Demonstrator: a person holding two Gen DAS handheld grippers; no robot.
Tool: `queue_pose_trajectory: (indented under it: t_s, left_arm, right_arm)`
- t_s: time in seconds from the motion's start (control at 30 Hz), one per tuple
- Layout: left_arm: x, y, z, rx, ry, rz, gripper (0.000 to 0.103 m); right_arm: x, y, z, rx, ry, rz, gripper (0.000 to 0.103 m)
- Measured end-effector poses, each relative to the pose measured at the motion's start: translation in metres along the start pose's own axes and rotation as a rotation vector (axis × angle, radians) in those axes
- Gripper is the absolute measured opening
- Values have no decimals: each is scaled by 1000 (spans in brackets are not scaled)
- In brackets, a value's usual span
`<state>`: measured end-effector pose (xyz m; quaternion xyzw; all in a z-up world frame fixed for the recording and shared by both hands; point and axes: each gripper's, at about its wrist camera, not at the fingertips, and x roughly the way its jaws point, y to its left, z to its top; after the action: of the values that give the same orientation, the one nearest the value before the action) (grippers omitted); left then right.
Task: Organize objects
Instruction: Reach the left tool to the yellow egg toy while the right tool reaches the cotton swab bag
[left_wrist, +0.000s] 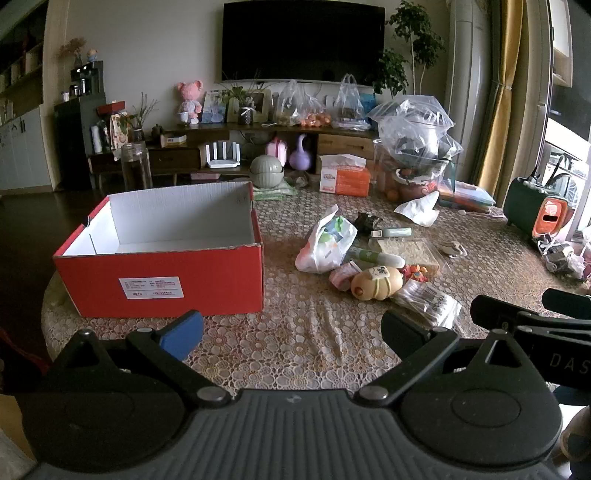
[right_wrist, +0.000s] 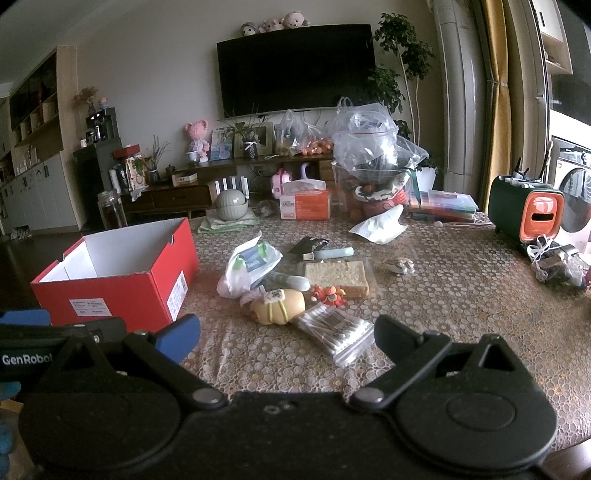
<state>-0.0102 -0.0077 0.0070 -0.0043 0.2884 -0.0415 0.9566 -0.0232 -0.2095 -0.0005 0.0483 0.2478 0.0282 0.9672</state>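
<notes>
On the worktop my red box sits empty; the clutter pile lies beside it, untouched. Both claws, left and right, gape wide, holding nothing.

box: red, white inside | tablecloth: beige pebble lace | tissue pack: orange-white

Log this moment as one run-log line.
left gripper: open, empty | right gripper: open, empty | red cardboard box: empty | small-item pile: on table
</notes>
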Motion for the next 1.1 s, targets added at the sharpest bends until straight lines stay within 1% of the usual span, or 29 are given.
queue_pose_trajectory:
  t_s: [0.47,0.63,0.7,0.8,0.93,1.1]
  left_arm:
    - [1,0,0,-1,1,-3,103]
    - [12,0,3,31,8,-1,103]
    - [20,-1,8,43,6,3,103]
    - [37,-7,16,77,4,11,103]
    - [70,-12,27,66,48,-23,103]
    - [107,-25,31,80,81,-59,103]
  right_arm:
    - [4,0,-1,-3,11,8,100]
    - [15,-6,3,-25,12,-2,99]
    - [23,-12,6,-51,0,-30,100]
    - [42,-22,8,-107,19,-32,100]
    - [72,-37,5,-180,85,-8,100]
    - [103,-50,-3,-211,132,4,99]
